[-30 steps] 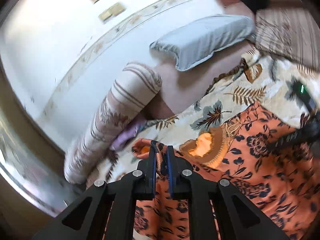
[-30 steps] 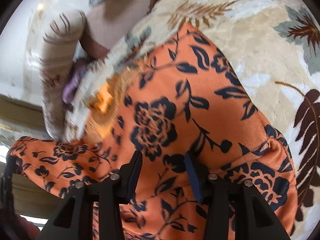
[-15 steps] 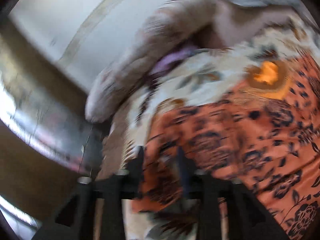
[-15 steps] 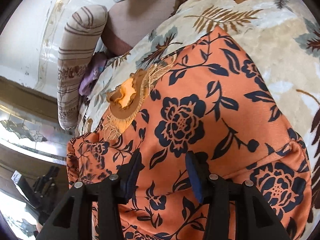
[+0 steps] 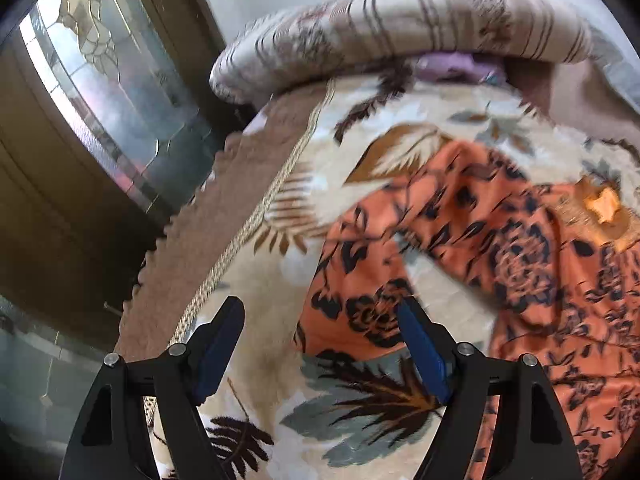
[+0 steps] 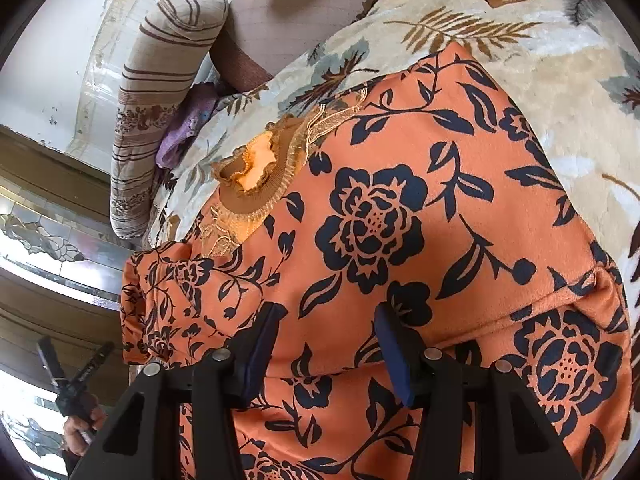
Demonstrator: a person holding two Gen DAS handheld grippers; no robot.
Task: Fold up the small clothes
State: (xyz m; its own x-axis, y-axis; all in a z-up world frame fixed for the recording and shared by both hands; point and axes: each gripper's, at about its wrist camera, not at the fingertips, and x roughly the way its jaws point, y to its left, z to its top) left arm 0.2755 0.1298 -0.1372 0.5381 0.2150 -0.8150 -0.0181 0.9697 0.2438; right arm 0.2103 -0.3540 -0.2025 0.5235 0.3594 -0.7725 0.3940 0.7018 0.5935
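Clothing here means one small orange garment (image 5: 500, 240) with a dark flower print, lying on a leaf-patterned blanket (image 5: 360, 420) on a bed.

From the left wrist camera, the left gripper (image 5: 320, 344) is hanging over the blanket with its jaws opening wide. A sleeve (image 5: 360, 292) of the garment is lying flat, partly between the fingers, but the blue pads (image 5: 420, 356) are not pressing on it. A striped bolster (image 5: 400, 28) is running along the far edge of the bed, and a leaded-glass pane (image 5: 100, 92) is showing to the left. The picture is slightly blurred.

From the right wrist camera, the right gripper (image 6: 324, 352) is pointing down at the garment's body (image 6: 380, 220) with its jaws about half open. Cloth is lying under and between the fingers; whether the pads are touching it cannot be told. The frilled collar (image 6: 256, 172) is facing the bolster, and the left gripper is appearing low at the left edge, in a hand (image 6: 80, 428).

The step in hand seems to be laying out the sleeve before folding. The next move probably calls for pinching that sleeve near its free end and carrying it across the body, keeping the cloth flat.
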